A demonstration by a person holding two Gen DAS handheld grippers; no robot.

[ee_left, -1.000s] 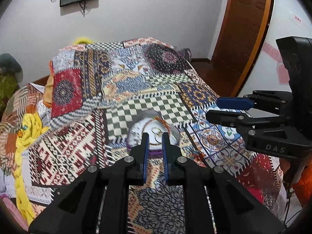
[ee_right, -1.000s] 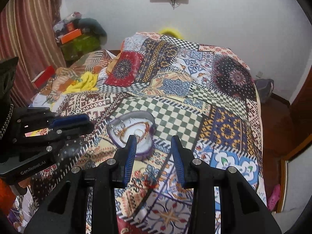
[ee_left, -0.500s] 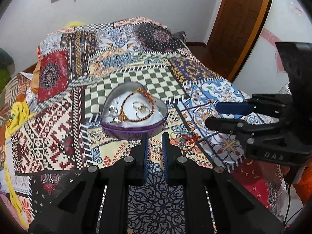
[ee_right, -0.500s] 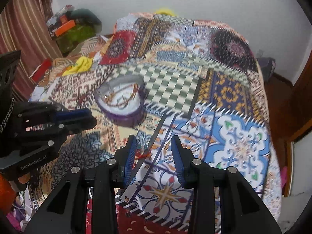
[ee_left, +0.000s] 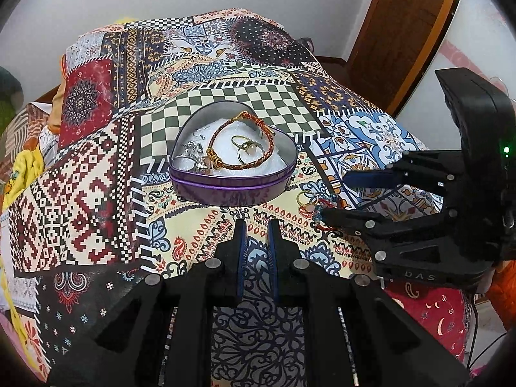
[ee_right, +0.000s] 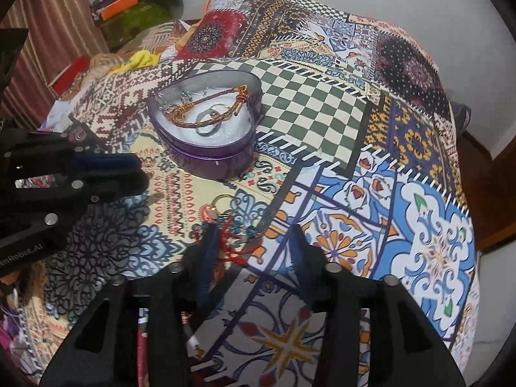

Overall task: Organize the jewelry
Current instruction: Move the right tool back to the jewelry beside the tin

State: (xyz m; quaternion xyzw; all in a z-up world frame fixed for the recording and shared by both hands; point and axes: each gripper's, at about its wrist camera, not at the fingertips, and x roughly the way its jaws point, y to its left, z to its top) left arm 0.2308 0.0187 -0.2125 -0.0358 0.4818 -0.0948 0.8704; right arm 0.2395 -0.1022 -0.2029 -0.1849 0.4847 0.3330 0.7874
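A purple heart-shaped tin sits on the patchwork bedspread. On its white lining lie a braided orange bracelet, gold rings and some silver pieces. In front of the tin, on the cloth, lie a loose gold ring and a red cord piece with teal beads. My right gripper hangs just over that piece, its jaws opening with the cord between them, untouched by the pads. My left gripper is shut on nothing, just short of the tin.
The patchwork bedspread covers the whole bed and drops off at the right. Yellow cloth and boxes pile up at the far left. A wooden door stands beyond the bed's right side.
Both grippers have sunk towards the bedspread and tilted further down, so the tin looks nearer. The right jaws stand wider, and the red cord piece now lies between them.
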